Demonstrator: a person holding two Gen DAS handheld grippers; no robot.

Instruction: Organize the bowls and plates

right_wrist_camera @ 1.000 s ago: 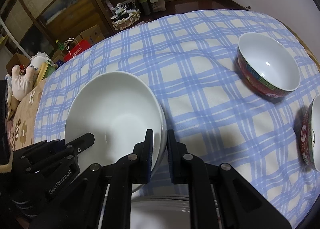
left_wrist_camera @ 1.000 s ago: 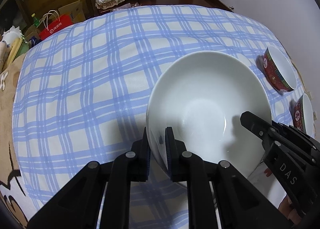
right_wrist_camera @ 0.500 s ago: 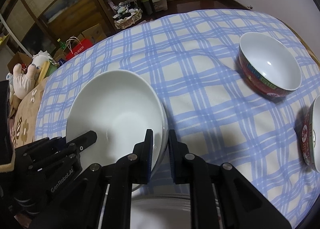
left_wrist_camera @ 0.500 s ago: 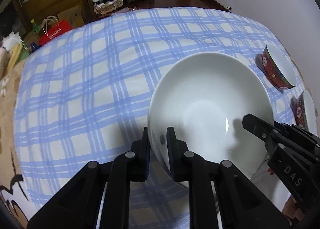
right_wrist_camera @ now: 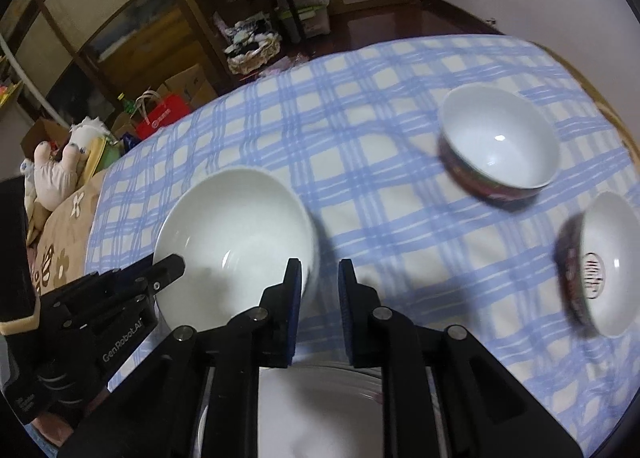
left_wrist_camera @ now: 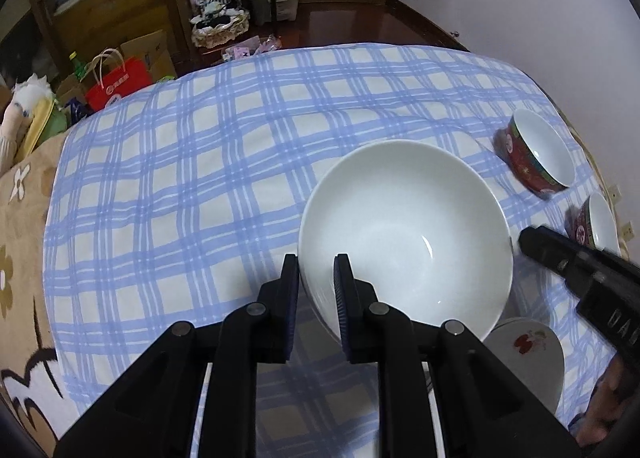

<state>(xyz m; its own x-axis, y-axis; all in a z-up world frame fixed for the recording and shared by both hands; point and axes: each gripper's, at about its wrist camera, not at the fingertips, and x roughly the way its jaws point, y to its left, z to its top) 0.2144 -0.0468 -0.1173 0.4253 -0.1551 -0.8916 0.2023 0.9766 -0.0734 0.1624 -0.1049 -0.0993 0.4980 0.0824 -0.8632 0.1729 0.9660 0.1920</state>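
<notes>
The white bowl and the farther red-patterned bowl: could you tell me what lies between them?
Nothing but bare blue-checked tablecloth lies between the white bowl and the farther red-patterned bowl, as the right wrist view shows.

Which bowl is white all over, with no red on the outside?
The big white bowl, the one between the two grippers. It is plain white inside and out, and the widest. The two smaller bowls further right have red patterned outsides.

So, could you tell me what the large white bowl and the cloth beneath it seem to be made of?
The large white bowl looks like glazed ceramic or porcelain: smooth, glossy, with a bright glint inside. The checked cloth looks like matte woven fabric, with soft wrinkles and no shine.
</notes>
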